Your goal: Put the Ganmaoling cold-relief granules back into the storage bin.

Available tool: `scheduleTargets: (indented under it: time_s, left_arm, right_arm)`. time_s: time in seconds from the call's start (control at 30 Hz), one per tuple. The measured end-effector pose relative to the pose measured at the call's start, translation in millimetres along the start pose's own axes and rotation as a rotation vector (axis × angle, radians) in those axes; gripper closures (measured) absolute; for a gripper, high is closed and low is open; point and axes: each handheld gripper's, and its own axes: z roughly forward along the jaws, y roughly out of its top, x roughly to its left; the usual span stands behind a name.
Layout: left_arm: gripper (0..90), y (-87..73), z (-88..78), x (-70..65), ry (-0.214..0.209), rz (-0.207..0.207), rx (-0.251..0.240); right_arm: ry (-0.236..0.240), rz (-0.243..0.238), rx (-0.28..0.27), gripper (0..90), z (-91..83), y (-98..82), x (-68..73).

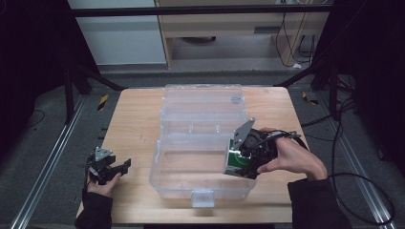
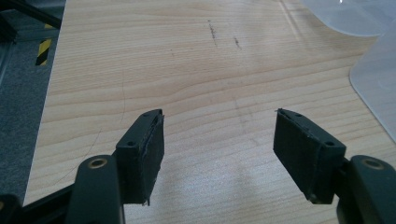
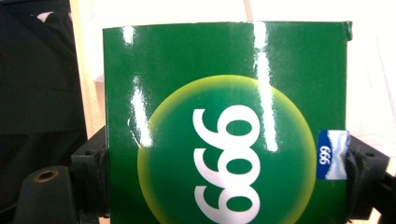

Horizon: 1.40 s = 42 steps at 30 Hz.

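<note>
Over the right end of the clear plastic storage bin [image 1: 200, 164] with its lid thrown back, the right gripper [image 1: 237, 162] clamps a glossy green cardboard box [image 3: 224, 126] by its sides, the bin's floor directly below, while the left gripper [image 2: 219, 154] gapes empty above the pale wooden table [image 1: 136, 124].

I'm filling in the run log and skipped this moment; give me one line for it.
right gripper: shut on green box, above clear plastic bin | left gripper: open, empty, over wooden table | bin lid: open
</note>
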Motion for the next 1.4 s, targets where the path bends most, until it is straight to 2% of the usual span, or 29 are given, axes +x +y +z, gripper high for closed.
scheduleTargets:
  time_s: [0.37,0.6,0.67,1.03,1.3,1.4]
  left_arm:
    - [33.4,0.5,-1.4,0.4,0.003,-0.004,-0.013]
    - [33.5,0.6,-1.5,-0.3,0.005,0.0,-0.012]
    - [33.5,0.6,-1.4,-0.1,0.005,-0.001,-0.013]
    - [33.6,0.8,-1.4,-0.5,0.007,0.002,-0.011]
    - [33.7,0.7,-1.4,0.0,0.007,0.001,-0.012]
    - [33.7,0.9,-1.3,-0.6,0.007,0.003,-0.01]
  right_arm:
    - [0.019,-0.022,0.037,15.6,20.2,4.9,2.5]
    - [0.037,0.001,0.053,15.6,35.4,-6.0,3.9]
    - [0.038,-0.006,0.053,15.5,38.4,-8.2,4.1]
    - [0.049,-0.002,0.048,15.5,51.8,-14.0,5.9]
    - [0.038,-0.021,0.081,15.1,62.7,-13.0,7.3]
    - [0.047,-0.004,0.076,15.0,67.3,-15.5,6.8]
